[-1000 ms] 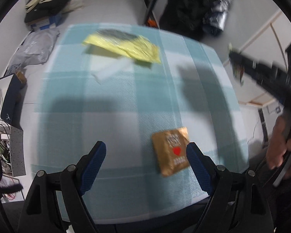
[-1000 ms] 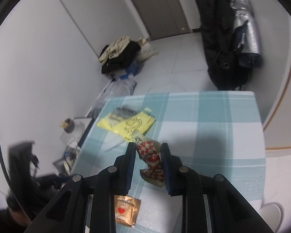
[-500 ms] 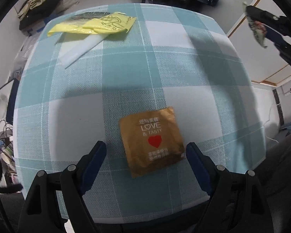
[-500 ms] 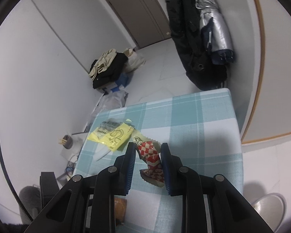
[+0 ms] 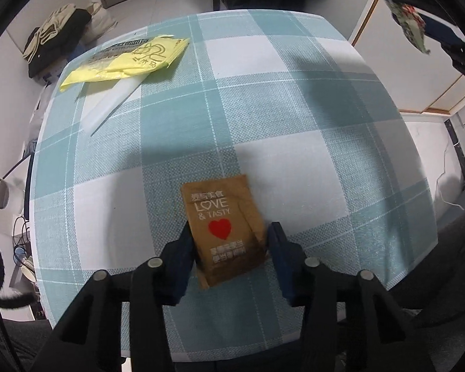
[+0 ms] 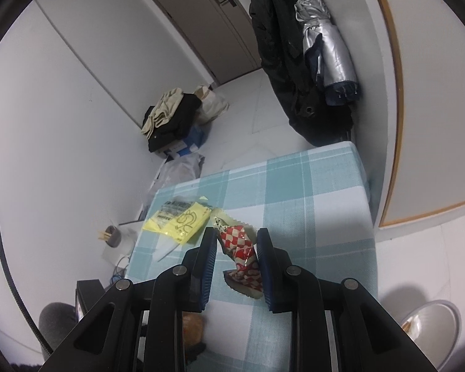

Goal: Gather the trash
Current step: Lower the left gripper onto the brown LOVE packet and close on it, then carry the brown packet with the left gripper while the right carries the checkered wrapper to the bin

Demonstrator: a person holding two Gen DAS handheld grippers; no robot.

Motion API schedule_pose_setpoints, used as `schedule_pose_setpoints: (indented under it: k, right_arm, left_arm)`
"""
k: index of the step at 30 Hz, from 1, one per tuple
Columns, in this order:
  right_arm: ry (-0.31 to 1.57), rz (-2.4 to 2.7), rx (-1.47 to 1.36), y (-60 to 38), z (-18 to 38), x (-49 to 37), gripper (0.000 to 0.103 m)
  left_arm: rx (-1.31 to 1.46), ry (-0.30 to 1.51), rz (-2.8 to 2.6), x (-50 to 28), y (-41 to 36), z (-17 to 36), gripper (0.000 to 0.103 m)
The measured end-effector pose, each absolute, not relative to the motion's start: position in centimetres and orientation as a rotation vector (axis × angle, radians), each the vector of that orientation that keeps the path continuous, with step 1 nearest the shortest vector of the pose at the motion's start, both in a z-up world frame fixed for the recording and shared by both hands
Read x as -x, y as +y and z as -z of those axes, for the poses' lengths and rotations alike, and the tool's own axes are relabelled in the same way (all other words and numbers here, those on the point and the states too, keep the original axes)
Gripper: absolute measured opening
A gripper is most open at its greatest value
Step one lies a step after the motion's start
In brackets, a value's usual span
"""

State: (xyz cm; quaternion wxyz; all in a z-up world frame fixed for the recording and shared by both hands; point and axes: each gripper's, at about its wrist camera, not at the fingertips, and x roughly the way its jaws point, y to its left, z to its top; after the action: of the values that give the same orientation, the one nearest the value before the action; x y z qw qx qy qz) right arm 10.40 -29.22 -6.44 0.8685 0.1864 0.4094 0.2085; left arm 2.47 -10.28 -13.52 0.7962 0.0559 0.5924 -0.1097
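Left wrist view: our left hand-held gripper [image 5: 231, 245] brackets the flat brown foil sachet [image 5: 224, 229] on the worktop [image 5: 294, 99]; its fingers appear to touch the edges, though we cannot confirm a clamp. Our right hand-held gripper [image 6: 235, 254] is clenched on a crinkled red-and-white checked wrapper [image 6: 240, 254], held above the woven plaid cloth. Farther off, a glossy yellow bag [image 5: 130, 59] and a white plastic strip [image 5: 111, 105] remain uncollected.

left hand-held gripper [image 5: 231, 243] fingers now narrowed around brown sachet [image 5: 224, 228], previously spread wide
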Motion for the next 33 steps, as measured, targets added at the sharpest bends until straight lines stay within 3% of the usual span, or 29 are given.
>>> schedule_pose_setpoints:
  k: [1,3,19,33]
  right_arm:
    - [0.855,-0.434,-0.394,-29.4,6.4,-10.2,0.025]
    - [0.851,-0.430,-0.399,-29.7,6.4,-10.1,0.025]
    - [0.857,-0.409,-0.397,-29.9,6.6,-9.9,0.025]
    - [0.737,-0.427,-0.428,-32.1,1.2,-5.0,0.025]
  left_arm:
    - [-0.114,1.271,0.234,-2.5,-10.0,13.4,0.035]
    - [-0.079,1.273,0.239,-2.5,-9.0,13.3,0.000]
    - [0.111,1.237,0.317,-1.8,-4.1,11.8,0.000]
    - [0.064,1.034,0.418,-1.3,-6.3,3.4,0.000]
